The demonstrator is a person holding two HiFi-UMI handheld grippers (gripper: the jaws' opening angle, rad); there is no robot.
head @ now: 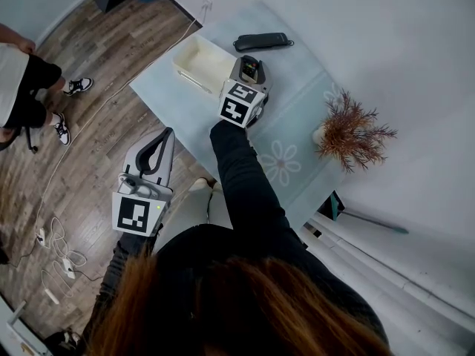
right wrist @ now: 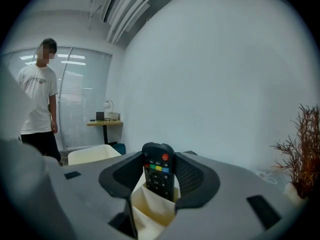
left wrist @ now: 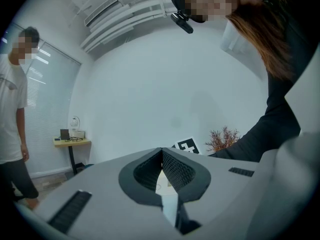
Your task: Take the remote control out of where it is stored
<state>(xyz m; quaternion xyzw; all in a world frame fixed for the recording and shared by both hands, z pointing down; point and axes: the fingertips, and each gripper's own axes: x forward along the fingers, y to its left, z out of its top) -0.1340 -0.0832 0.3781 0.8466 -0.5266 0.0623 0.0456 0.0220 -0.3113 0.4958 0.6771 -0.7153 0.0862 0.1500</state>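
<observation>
The remote control stands upright in a cream holder, button face toward the right gripper. Its lower half is down in the pocket. That gripper's fingers stand wide on either side of it, and the pads look to be against its two long edges, so I'd call it gripped but not yet drawn out.

The main risk, as I see it, is the holder coming up with the remote. It looks light, and nothing pins it down. The left gripper has its fingers closed on nothing and hangs off the surface at about seven o'clock from the right one, too far away to steady anything.

A pull that leans instead of running straight along the pocket could wedge the remote or tip the holder. The hold is on smooth plastic edges, so a loose squeeze could let it slide back.

A white tray sits at ten o'clock from the right gripper and a second remote at one o'clock. Either could be knocked by a sideways swing.
</observation>
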